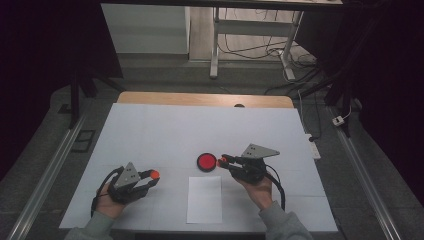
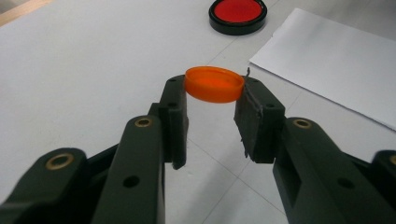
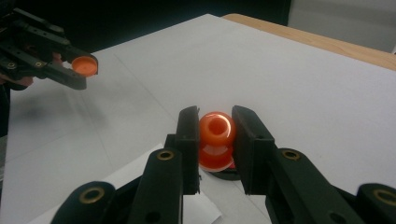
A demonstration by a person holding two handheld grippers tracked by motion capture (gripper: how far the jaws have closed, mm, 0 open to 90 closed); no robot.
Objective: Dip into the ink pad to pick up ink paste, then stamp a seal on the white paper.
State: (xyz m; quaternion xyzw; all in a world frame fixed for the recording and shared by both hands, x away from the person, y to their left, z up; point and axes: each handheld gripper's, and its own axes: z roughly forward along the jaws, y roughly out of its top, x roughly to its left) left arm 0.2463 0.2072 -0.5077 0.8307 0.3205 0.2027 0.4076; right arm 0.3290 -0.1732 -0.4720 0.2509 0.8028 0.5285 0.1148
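The left tool is clamped on an orange cap, its pads pinching the cap's rim from both sides and holding it flat, clear of the white table. The right tool is clenched on a small orange bottle (its open mouth faces the camera in the right gripper view), the pads pressing its sides. That bottle hangs just beside a round black dish with a red centre, above its near edge. A white sheet of paper lies flat between the two hands, and the tools stay well apart
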